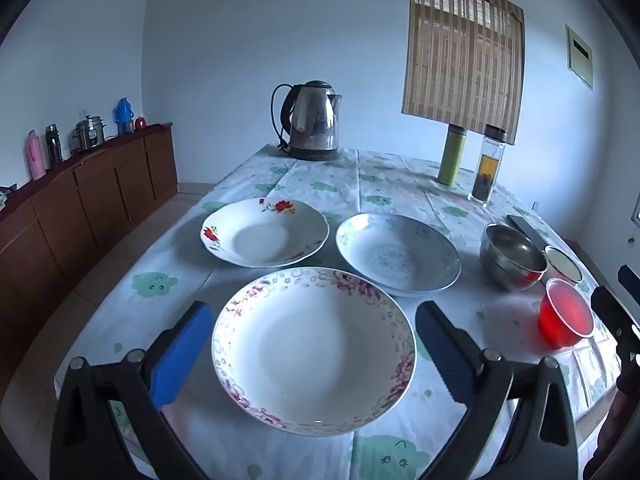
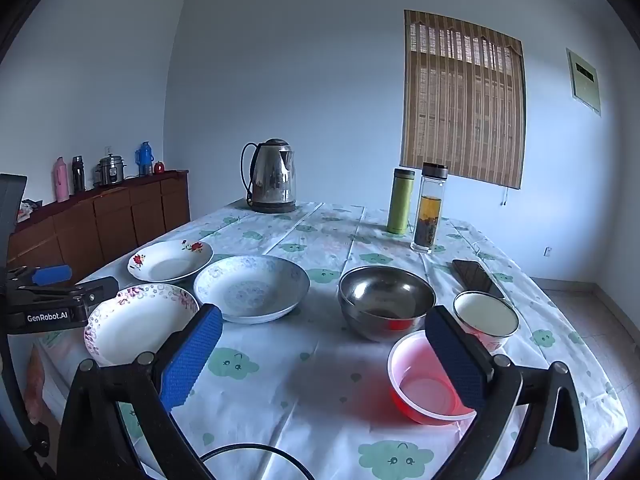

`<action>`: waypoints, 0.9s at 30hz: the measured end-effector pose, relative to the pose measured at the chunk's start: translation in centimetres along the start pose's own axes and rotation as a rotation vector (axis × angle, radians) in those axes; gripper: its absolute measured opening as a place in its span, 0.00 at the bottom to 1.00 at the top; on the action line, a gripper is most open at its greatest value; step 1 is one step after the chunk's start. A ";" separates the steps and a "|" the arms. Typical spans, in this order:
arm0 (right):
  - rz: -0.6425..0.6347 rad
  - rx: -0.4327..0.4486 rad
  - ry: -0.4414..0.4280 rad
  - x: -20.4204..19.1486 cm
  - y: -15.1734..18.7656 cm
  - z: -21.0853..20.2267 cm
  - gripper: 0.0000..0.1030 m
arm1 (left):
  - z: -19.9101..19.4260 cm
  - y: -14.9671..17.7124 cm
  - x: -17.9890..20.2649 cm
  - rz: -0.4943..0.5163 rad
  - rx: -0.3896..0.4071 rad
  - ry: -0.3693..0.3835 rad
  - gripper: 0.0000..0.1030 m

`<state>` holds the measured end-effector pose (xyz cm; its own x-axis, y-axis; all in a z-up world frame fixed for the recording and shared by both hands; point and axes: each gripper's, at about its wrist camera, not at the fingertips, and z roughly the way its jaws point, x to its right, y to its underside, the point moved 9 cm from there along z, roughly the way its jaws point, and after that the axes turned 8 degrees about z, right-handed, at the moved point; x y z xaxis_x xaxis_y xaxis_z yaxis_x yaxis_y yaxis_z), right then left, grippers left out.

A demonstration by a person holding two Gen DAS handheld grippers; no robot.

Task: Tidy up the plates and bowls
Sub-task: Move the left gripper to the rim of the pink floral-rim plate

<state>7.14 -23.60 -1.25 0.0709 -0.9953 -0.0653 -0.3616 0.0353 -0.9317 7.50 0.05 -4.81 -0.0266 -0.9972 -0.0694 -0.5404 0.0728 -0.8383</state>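
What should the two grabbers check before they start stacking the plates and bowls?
1. Left gripper open: ok, its fingers stand wide on both sides of the pink-flower plate, not touching it.
2. Right gripper open: ok, nothing held.
3. Plates lie apart: ok for the red-flower plate; whether the blue plate touches the pink-flower one, cannot tell.
4. Bowls empty: ok for the red plastic bowl and white cup; steel bowl cannot tell.
5. Phone clear of the bowls: not ok, it lies close behind the cup.

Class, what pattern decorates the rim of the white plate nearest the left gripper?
Pink flowers and grey scrollwork ring the white plate; clearest in the left wrist view.
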 end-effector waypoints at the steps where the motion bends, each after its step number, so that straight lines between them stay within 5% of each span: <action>1: -0.001 -0.007 0.001 0.0 0.0 0.0 0.99 | -0.1 -0.1 0.1 0.003 0.004 -0.003 1.00; 27: 0.010 -0.033 0.004 0.4 0.7 1.2 0.99 | 0.2 -0.2 2.9 0.035 0.010 0.089 1.00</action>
<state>7.99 -23.86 -2.37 0.0631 -0.9953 -0.0728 -0.3929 0.0423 -0.9186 7.73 -2.84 -4.95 -0.1206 -0.9914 -0.0508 -0.5296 0.1075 -0.8414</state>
